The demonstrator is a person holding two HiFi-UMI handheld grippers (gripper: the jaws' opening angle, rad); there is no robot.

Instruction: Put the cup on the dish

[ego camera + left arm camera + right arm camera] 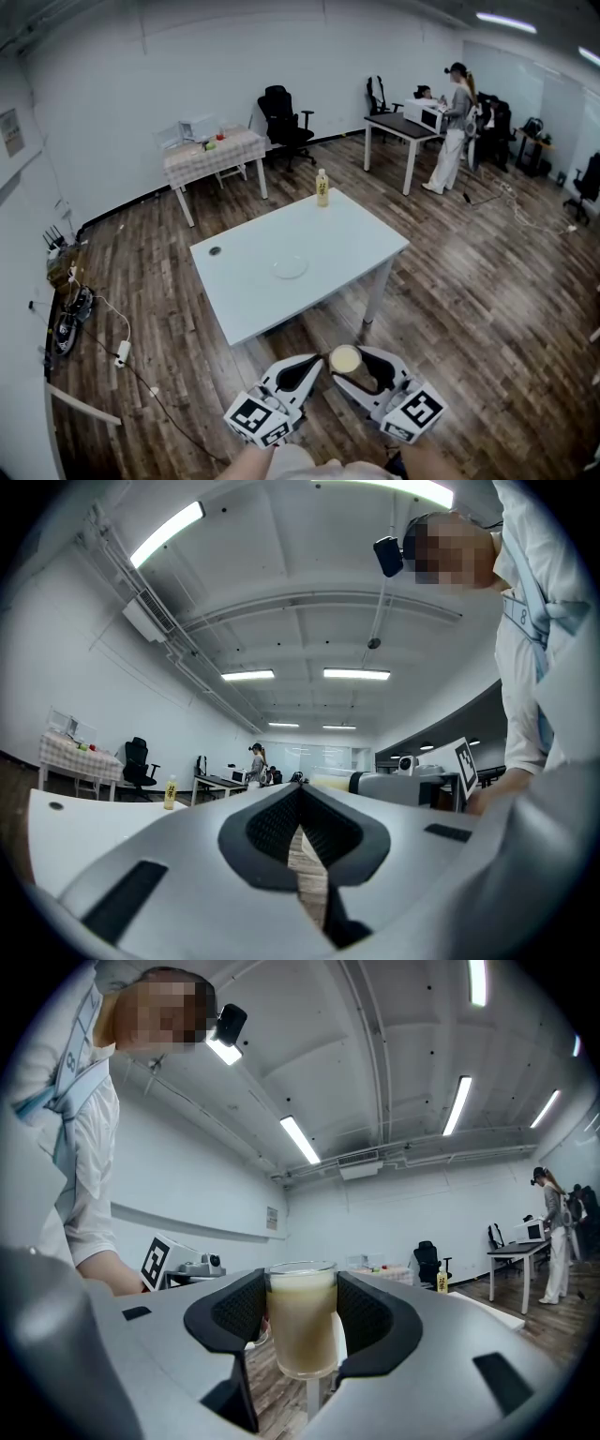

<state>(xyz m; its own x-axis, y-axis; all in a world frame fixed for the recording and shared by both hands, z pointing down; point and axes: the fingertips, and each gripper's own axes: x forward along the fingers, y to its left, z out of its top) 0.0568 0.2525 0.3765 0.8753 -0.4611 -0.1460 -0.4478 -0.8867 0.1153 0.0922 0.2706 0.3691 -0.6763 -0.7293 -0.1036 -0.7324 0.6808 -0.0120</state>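
A clear cup [302, 1320] of creamy liquid stands upright between the black pads of my right gripper [302, 1312], which is shut on it. From the head view the cup [346, 360] shows as a pale disc in the right gripper [352, 364], held over the wood floor short of the table's near edge. A small white dish [291, 267] lies flat near the middle of the light-blue table [253, 300]. My left gripper [314, 367] hangs just left of the cup, jaws shut with nothing between them [298, 825].
A yellow drink bottle [322, 188] stands at the table's far edge, and a small dark round object [215, 251] sits near its left corner. Behind are a checkered table [214, 153], office chairs and a person [454, 128] at a desk. Cables run along the left wall.
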